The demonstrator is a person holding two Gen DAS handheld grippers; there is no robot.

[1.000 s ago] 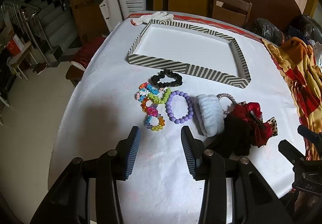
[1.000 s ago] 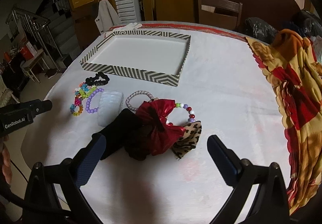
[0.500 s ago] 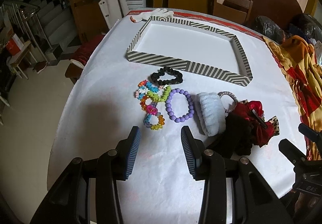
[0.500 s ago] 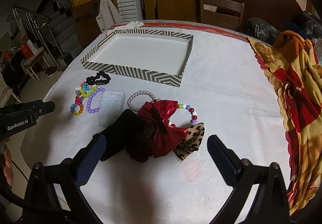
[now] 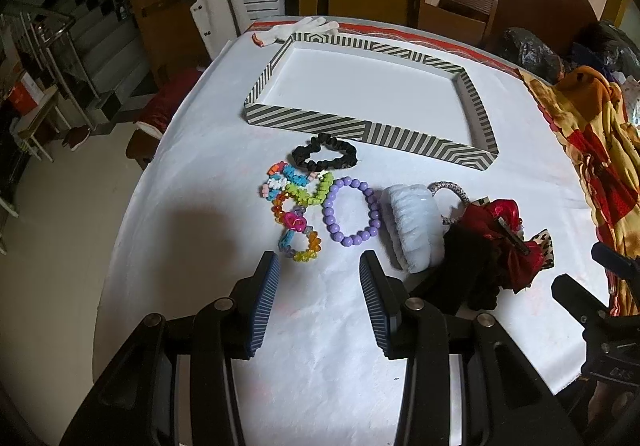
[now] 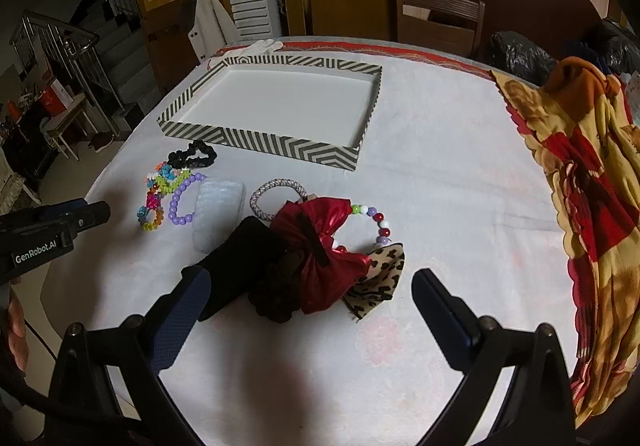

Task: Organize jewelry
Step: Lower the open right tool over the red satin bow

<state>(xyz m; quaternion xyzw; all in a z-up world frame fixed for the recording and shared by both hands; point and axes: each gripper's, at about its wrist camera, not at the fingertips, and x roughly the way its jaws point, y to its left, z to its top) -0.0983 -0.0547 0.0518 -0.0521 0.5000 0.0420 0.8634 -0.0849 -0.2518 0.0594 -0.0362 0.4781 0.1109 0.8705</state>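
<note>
Several bracelets and hair pieces lie in a row on the white table (image 5: pixel 200 286), just in front of the striped tray (image 5: pixel 360 129): a black scrunchie (image 5: pixel 324 157), colourful bead bracelets (image 5: pixel 296 205), a purple bead bracelet (image 5: pixel 352 215), a red bow (image 6: pixel 320 242). My left gripper (image 5: pixel 316 286) hangs above them, jaws well apart, holding nothing. My right gripper (image 6: pixel 308 306) is spread wide and empty near the bow. Against a second ago, nothing on the table has shifted and both my grippers sit as they did.
</note>
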